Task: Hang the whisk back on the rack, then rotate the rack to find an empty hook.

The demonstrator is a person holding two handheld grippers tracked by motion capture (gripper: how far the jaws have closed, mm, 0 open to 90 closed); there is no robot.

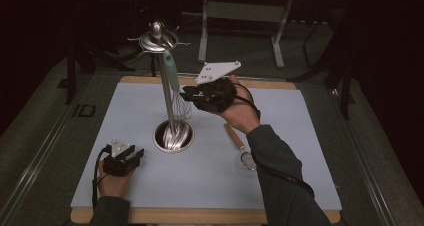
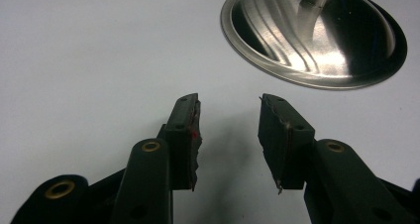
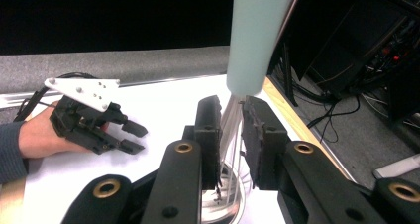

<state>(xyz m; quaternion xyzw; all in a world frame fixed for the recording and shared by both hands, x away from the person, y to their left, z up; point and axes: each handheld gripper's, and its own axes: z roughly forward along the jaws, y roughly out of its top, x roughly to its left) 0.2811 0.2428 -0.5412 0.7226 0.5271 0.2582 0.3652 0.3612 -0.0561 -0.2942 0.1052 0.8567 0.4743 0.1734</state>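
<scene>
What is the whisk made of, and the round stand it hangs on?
The whisk has a pale green handle that looks like matte plastic or silicone, and thin shiny loops that look like steel wire. The stand seems polished metal: its round base mirrors the light in bright streaks.

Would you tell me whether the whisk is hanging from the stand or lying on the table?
Hanging: the whisk dangles beside the stand's pole, green handle up, wires clear of the table.
</scene>
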